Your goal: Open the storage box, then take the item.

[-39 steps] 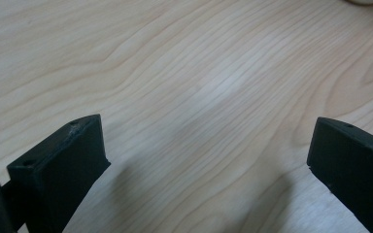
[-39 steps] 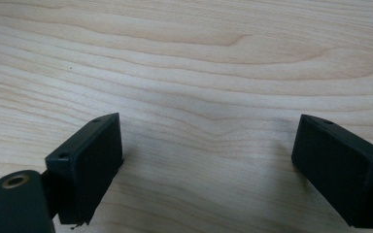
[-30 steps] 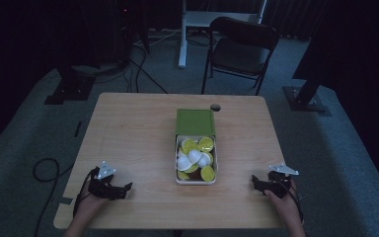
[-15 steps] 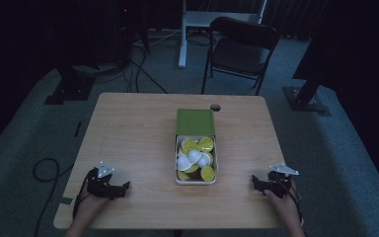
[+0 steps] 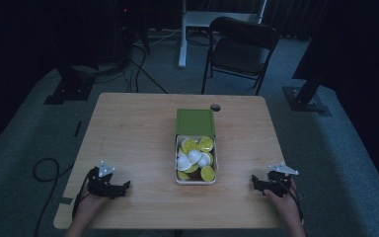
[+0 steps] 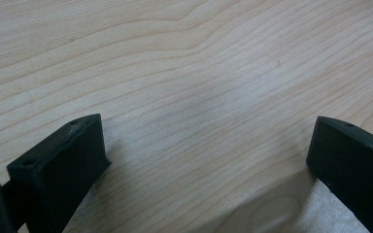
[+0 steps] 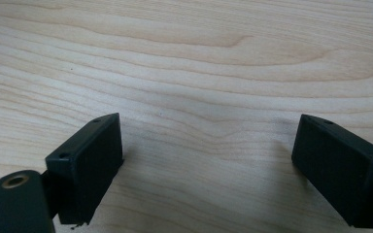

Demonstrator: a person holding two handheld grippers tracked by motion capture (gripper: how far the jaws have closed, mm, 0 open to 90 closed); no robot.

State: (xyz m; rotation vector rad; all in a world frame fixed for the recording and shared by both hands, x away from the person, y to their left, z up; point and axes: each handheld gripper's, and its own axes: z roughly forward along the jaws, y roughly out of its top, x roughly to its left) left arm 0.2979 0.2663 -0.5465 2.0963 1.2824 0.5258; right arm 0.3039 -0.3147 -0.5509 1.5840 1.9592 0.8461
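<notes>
A white box (image 5: 196, 180) with its green lid (image 5: 195, 122) folded back stands at the middle of the wooden table (image 5: 138, 128). It holds several yellow and white round capsules (image 5: 193, 157). My left gripper (image 5: 124, 186) rests on the table near the front left corner, open, pointing right. My right gripper (image 5: 254, 182) rests near the front right corner, open, pointing left toward the box. In the left gripper view the gripper (image 6: 206, 141) has bare wood between its jaws. In the right gripper view the gripper (image 7: 211, 141) is likewise wide apart over bare wood.
A small dark round object (image 5: 215, 107) lies on the table just behind the lid. A black chair (image 5: 239, 49) stands beyond the far edge. Cables (image 5: 44, 170) trail on the floor at the left.
</notes>
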